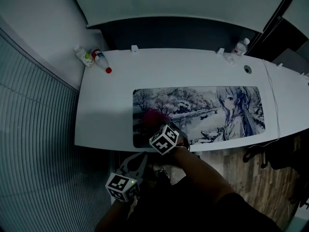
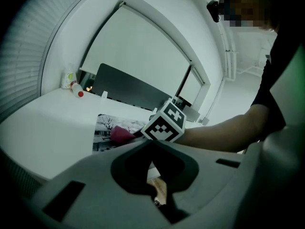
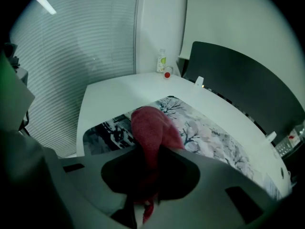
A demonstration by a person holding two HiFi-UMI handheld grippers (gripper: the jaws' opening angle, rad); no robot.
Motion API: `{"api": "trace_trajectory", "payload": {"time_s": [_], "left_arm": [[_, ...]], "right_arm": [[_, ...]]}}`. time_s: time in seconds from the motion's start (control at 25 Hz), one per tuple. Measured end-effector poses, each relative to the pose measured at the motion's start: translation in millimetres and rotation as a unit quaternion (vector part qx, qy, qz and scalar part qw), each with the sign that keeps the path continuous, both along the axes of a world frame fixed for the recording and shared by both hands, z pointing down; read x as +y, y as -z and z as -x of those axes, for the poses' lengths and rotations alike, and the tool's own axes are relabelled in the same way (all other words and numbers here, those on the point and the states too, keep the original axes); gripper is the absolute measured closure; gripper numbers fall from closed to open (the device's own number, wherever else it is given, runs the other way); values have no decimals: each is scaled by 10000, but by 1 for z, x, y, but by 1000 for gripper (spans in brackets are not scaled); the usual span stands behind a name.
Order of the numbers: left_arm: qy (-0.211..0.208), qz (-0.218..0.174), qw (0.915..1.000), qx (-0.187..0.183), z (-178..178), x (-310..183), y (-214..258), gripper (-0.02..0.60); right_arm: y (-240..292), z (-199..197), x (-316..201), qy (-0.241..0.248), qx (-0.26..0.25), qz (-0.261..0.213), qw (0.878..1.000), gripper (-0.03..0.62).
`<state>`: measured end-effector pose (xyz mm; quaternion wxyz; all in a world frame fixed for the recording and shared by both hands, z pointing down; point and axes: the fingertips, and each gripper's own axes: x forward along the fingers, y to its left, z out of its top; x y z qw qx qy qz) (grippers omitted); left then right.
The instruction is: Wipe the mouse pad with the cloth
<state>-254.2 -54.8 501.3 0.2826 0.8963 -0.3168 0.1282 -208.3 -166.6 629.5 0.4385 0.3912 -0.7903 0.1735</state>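
The right gripper [image 1: 157, 126] pinches the red cloth [image 3: 151, 130] in its fingers, and the cloth rests bunched on the left end of the printed mouse pad [image 1: 207, 110] on the white worktop [image 1: 108, 105]. The left gripper [image 2: 159, 197] hangs below the worktop's near edge, fingers pressed together on nothing; 2 bottles [image 1: 94, 58] sit at the far left corner

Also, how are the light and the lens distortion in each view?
Head view: dim, and the desk edge bows from the wide lens. Left gripper view: bright background, dark foreground. Right gripper view: black corners; the cloth falls into shadow near the jaws.
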Motion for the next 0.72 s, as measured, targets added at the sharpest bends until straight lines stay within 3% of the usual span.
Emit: {"api": "trace_trajectory", "payload": {"time_s": [0.72], "left_arm": [[-335, 4, 9994, -84, -124, 18, 12, 577]], "right_arm": [[-2, -165, 9, -716, 42, 58, 9974, 505]]}}
